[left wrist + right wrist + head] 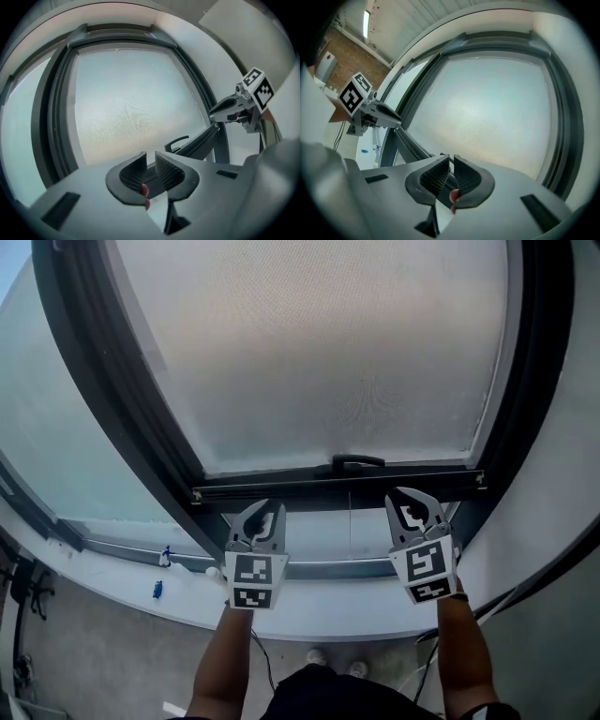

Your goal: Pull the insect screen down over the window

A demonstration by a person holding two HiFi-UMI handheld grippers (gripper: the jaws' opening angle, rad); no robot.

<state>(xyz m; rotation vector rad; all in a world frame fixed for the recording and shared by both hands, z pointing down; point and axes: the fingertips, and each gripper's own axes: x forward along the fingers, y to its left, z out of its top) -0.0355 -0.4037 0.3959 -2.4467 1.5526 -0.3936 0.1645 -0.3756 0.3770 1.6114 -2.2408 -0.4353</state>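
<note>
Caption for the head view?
Left gripper and right gripper grip the bottom bar of the insect screen, either side of its handle.

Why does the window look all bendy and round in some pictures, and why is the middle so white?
Left gripper view and right gripper view: the wide lenses bow the window frame into curves and darken the picture corners. Head view: daylight glows through the insect screen, so the frame and the bottom bar look nearly black against it, and the mesh shows faint ripple patterns.
</note>
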